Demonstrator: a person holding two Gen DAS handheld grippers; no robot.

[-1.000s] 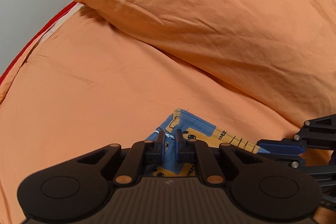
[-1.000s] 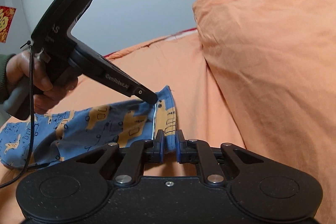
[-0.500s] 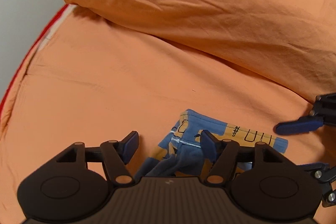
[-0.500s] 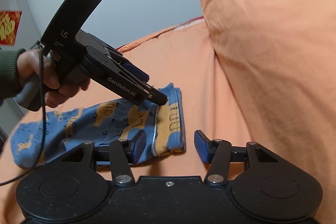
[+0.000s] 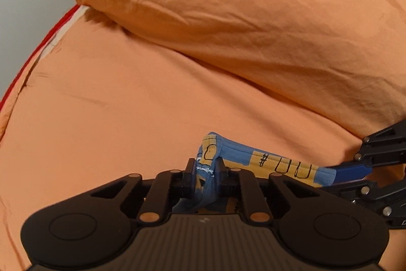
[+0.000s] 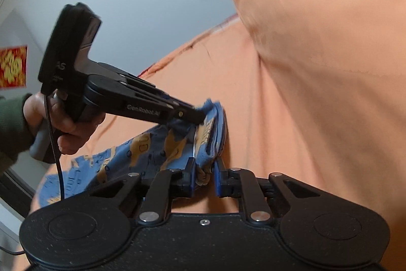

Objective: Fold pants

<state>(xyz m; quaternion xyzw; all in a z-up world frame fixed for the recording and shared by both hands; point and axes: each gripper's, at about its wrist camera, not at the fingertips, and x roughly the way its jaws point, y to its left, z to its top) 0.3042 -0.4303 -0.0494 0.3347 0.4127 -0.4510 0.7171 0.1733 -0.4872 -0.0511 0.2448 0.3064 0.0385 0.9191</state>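
both claws closing on pants (image 5: 279, 164) edge: left claw (image 5: 206, 170), right claw (image 6: 205, 175); pinch all layers, lift together, keep edge taut

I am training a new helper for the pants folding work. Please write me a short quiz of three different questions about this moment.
1. True or false: the pants lie on a white sheet.
2. Which gripper is seen from the side in the right wrist view?
A. left gripper
B. right gripper
3. Fill in: beyond the pants rests a large orange ____.

Key
1. False: the bed sheet is orange.
2. A. Both grippers have pants fabric between closing jaws.
3. pillow
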